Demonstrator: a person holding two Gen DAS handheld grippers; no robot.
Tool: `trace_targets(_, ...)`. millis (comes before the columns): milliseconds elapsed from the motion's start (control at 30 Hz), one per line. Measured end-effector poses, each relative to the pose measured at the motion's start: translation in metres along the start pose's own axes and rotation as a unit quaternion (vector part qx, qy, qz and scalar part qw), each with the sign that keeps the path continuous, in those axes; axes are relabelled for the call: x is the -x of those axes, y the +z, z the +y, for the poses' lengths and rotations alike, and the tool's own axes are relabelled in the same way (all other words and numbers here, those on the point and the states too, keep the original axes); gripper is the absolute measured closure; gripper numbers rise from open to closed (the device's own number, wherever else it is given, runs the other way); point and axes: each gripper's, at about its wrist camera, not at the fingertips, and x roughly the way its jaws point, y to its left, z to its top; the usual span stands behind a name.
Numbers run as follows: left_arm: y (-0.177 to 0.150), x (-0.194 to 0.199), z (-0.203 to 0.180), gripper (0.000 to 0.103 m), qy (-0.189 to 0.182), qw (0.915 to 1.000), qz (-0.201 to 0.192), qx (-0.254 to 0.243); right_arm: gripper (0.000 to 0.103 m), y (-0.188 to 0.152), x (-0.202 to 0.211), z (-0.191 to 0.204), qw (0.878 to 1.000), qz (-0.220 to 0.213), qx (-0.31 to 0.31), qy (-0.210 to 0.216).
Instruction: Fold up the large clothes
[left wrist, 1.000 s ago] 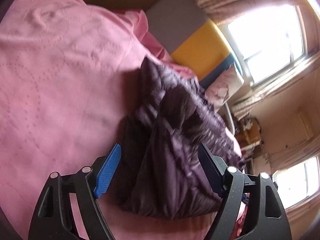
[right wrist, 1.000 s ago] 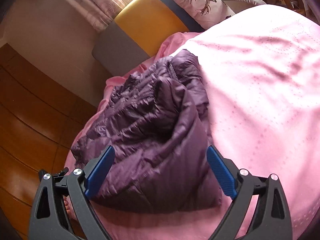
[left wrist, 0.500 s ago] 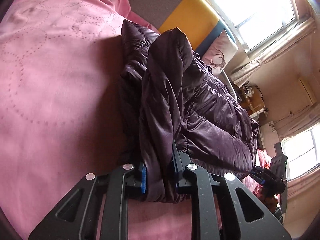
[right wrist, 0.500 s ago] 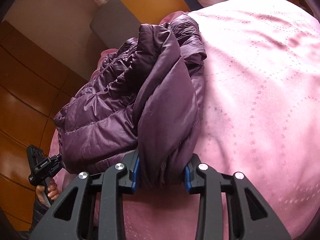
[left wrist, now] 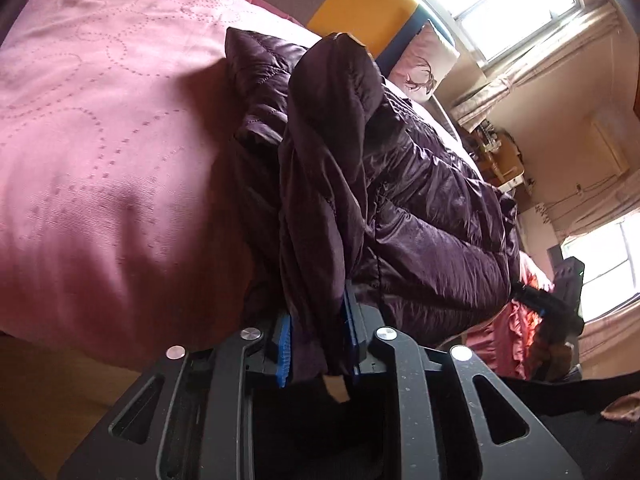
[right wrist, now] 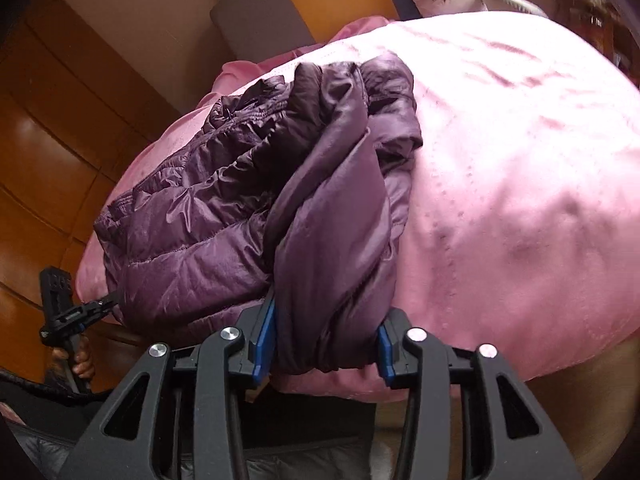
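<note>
A dark purple quilted jacket (left wrist: 420, 208) lies bunched on a pink bedspread (left wrist: 100, 140), at the bed's near edge. My left gripper (left wrist: 316, 344) has a thick fold of the jacket's near edge between its blue pads; its jaws are opening slightly but still press the fabric. In the right wrist view the jacket (right wrist: 192, 232) hangs toward me, and my right gripper (right wrist: 325, 346) pinches a fat roll of it, its jaws also easing apart. Each view shows the other gripper at the jacket's far corner: the right one (left wrist: 556, 300) and the left one (right wrist: 68, 312), held by a hand (right wrist: 82, 360).
A grey, yellow and blue headboard (left wrist: 360, 4) and a deer-print pillow (left wrist: 424, 68) stand at the bed's far end under a bright window (left wrist: 500, 8). Wooden floor (right wrist: 48, 140) borders the bed on one side, and a cluttered shelf (left wrist: 500, 152) lies beyond it.
Both grippers went from wide open over the jacket to clamped on its near edge. They then drew back toward the bed's edge, dragging and bunching the jacket.
</note>
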Motion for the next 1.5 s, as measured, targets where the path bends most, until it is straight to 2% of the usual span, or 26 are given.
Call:
trace_targets(33, 0.003, 0.002, -0.001, 0.066, 0.01, 0.9999, -0.006, -0.006, 0.051, 0.007, 0.001, 0.006, 1.0, -0.012, 0.016, -0.02)
trace_targets(67, 0.005, 0.007, -0.003, 0.058, 0.025, 0.9994, -0.019, -0.014, 0.05, 0.013, 0.004, 0.013, 0.998, -0.029, 0.035, -0.04)
trace_targets(100, 0.009, 0.011, -0.005, 0.041, 0.041, 0.9984, -0.035, -0.02, 0.049, 0.017, 0.006, 0.018, 0.996, -0.043, 0.051, -0.053)
trace_targets(133, 0.015, 0.016, -0.006, 0.034, 0.06, 0.9963, -0.054, -0.029, 0.048, 0.019, 0.009, 0.022, 0.994, -0.057, 0.067, -0.068)
trace_targets(200, 0.025, 0.022, -0.009, 0.033, 0.083, 0.9925, -0.077, -0.047, 0.048, 0.032, 0.001, 0.032, 0.988, -0.074, 0.095, -0.093)
trace_targets(333, 0.04, 0.019, -0.019, 0.033, 0.106, 0.9866, -0.09, -0.086, 0.048, 0.05, -0.028, 0.049, 0.976, -0.071, 0.158, -0.135)
trace_targets(400, 0.049, 0.009, -0.026, 0.033, 0.118, 0.9826, -0.09, -0.113, 0.059, 0.057, -0.049, 0.05, 0.967, -0.057, 0.186, -0.163)
trace_targets(433, 0.047, 0.008, -0.026, 0.033, 0.122, 0.9815, -0.09, -0.118, 0.07, 0.061, -0.057, 0.051, 0.967, -0.051, 0.187, -0.165)
trace_targets(633, 0.065, -0.02, -0.038, 0.031, 0.109, 0.9815, -0.076, -0.138, 0.082, 0.067, -0.066, 0.043, 0.973, -0.064, 0.152, -0.162)
trace_targets(800, 0.072, -0.035, -0.046, 0.031, 0.102, 0.9795, -0.069, -0.159, 0.086, 0.073, -0.081, 0.02, 0.981, -0.045, 0.104, -0.156)
trace_targets(900, 0.069, -0.03, -0.053, 0.031, 0.093, 0.9757, -0.08, -0.181, 0.086, 0.08, -0.093, 0.0, 0.991, -0.028, 0.044, -0.12)
trace_targets(967, 0.065, -0.03, -0.059, 0.041, 0.087, 0.9725, -0.079, -0.201, 0.085, 0.083, -0.09, -0.009, 0.995, -0.028, 0.014, -0.098)
trace_targets(1000, 0.063, -0.032, -0.061, 0.056, 0.089, 0.9703, -0.073, -0.213, 0.085, 0.083, -0.087, -0.01, 0.995, -0.029, 0.012, -0.093)
trace_targets(1100, 0.058, -0.036, -0.061, 0.074, 0.088, 0.9694, -0.062, -0.221, 0.075, 0.079, -0.07, -0.009, 0.995, -0.039, 0.025, -0.085)
trace_targets(1133, 0.058, -0.035, -0.059, 0.079, 0.082, 0.9712, -0.062, -0.215, 0.066, 0.076, -0.062, -0.007, 0.995, -0.044, 0.033, -0.087)
trace_targets(1167, 0.058, -0.034, -0.056, 0.081, 0.078, 0.9734, -0.063, -0.206, 0.058, 0.073, -0.054, -0.006, 0.994, -0.05, 0.042, -0.09)
trace_targets(1267, 0.06, -0.033, -0.049, 0.082, 0.064, 0.9791, -0.07, -0.18, 0.044, 0.065, -0.038, 0.001, 0.993, -0.056, 0.065, -0.086)
trace_targets(1400, 0.059, -0.034, -0.048, 0.082, 0.062, 0.9816, -0.075, -0.165, 0.043, 0.056, -0.041, 0.008, 0.984, -0.05, 0.109, -0.131)
trace_targets(1500, 0.057, -0.029, -0.05, 0.087, 0.061, 0.9819, -0.082, -0.159, 0.043, 0.058, -0.056, 0.005, 0.983, -0.051, 0.109, -0.137)
